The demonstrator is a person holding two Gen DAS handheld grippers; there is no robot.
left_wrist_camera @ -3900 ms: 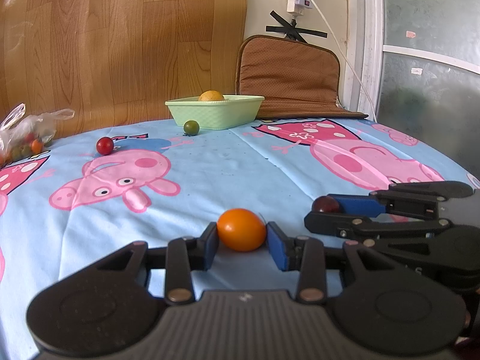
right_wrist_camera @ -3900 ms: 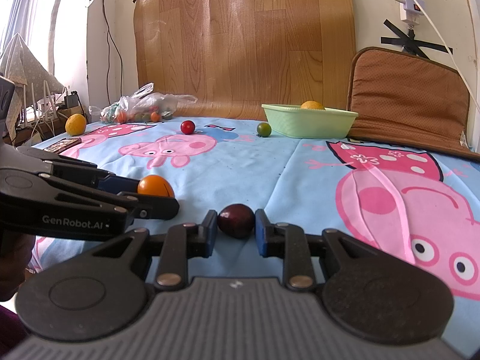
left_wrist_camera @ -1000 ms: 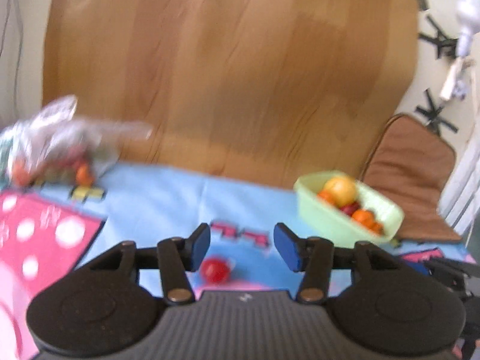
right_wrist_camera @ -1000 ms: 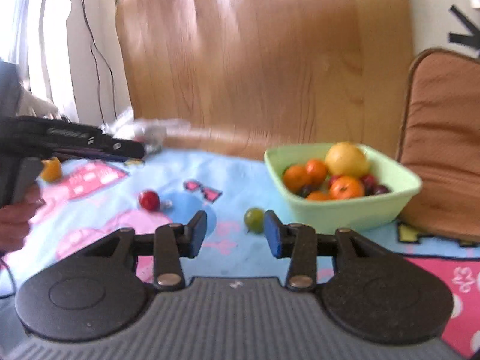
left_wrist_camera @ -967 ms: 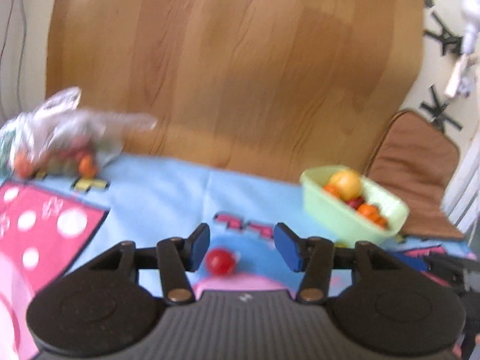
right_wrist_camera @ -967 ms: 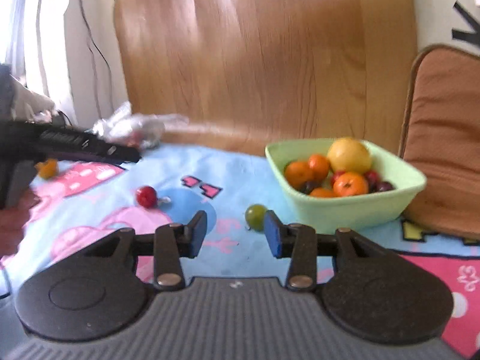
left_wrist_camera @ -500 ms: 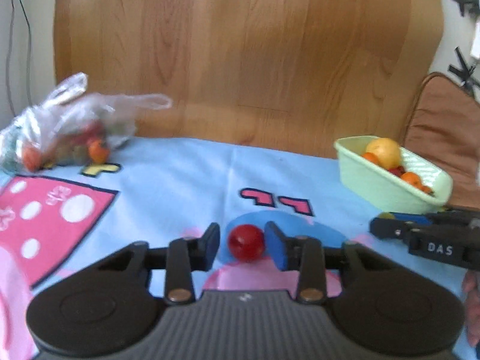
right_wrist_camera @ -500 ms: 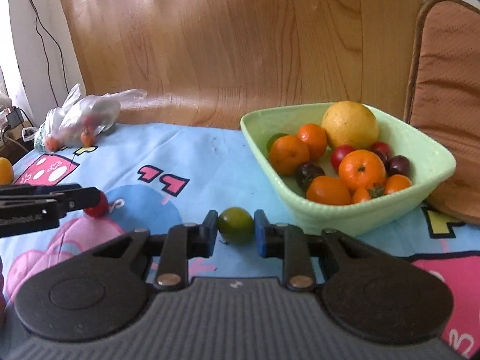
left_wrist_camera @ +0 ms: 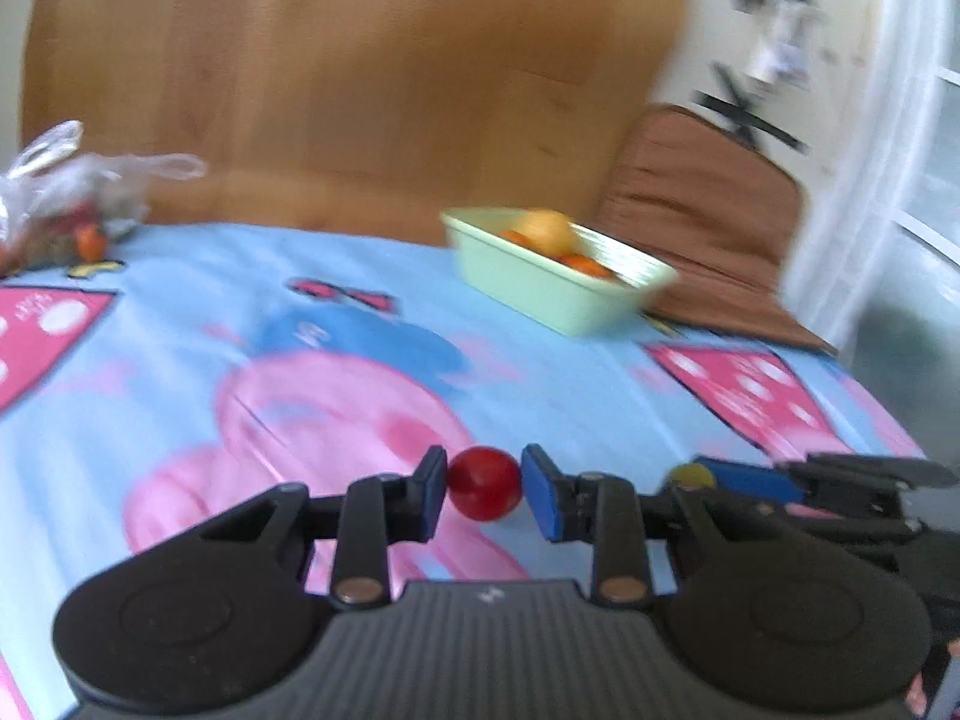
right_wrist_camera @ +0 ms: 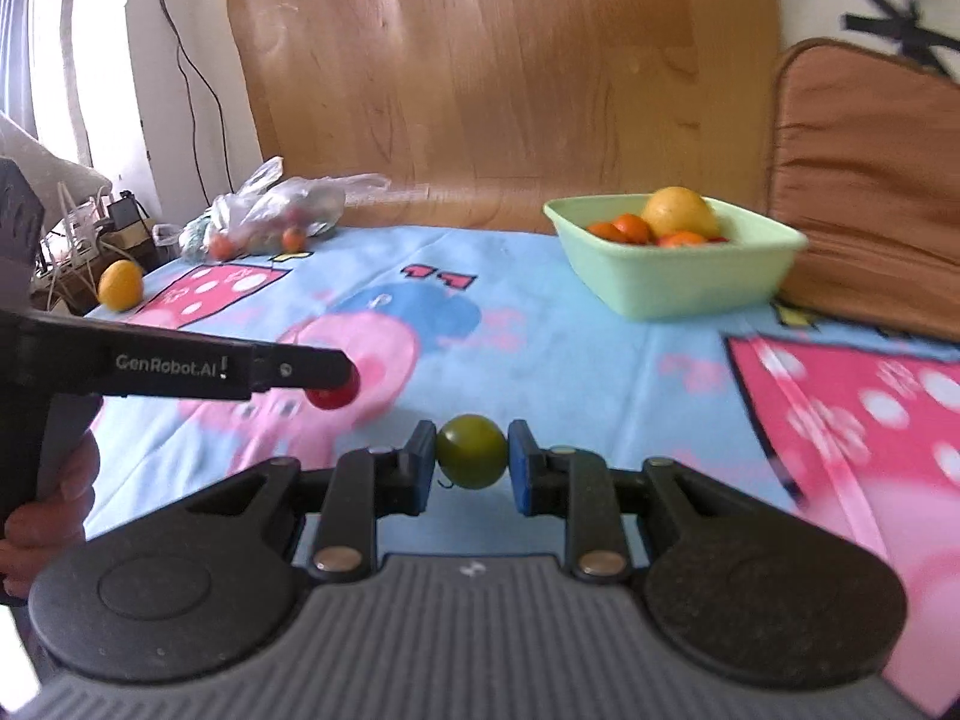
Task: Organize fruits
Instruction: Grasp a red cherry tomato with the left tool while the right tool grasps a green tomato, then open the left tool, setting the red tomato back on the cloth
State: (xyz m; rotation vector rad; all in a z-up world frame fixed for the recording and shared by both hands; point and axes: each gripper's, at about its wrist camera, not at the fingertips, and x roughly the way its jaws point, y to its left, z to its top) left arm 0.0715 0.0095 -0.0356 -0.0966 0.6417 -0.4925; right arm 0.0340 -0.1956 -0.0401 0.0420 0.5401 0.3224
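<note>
near the front of the worktop, left gripper jaws clamp a red fruit, right gripper jaws clamp a green fruit. green bowl far right already holds several; these two not yet dropped, yellow fruit far left remains.

Left wrist view: mounted behind the left gripper, looking forward and slightly down along its fingers, low and close over the worktop. Right wrist view: same mounting on the right gripper, same heading, set to the right. Shared in both: green basket far right, plastic bag far left, wooden panel behind. Each gripper visible in the other's view.
</note>
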